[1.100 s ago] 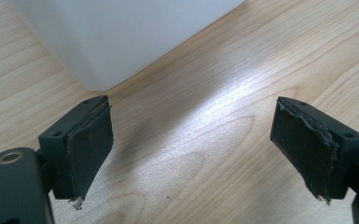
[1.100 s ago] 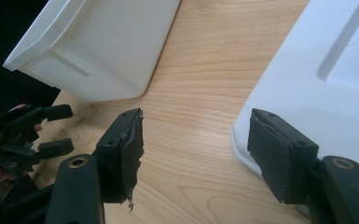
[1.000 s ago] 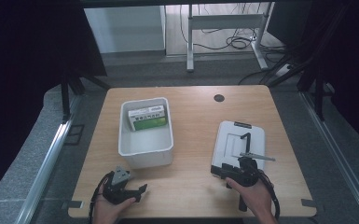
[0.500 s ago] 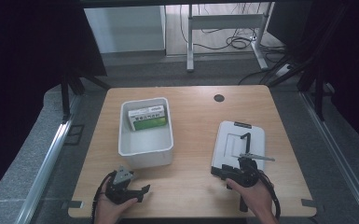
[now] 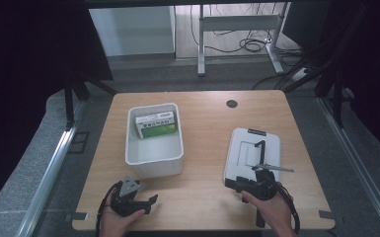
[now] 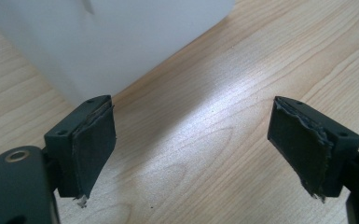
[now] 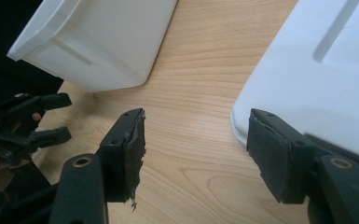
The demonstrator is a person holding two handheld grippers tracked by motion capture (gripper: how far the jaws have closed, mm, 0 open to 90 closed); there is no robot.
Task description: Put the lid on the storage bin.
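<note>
My left gripper and right gripper released, bin ahead, lid beside right jaws.

On the surface there are one white bin, one green box inside it, one white lid, and two grippers: left and right.

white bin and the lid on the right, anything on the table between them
Nothing: in the high view, bare wooden table separates the white bin from the flat lid.
</note>
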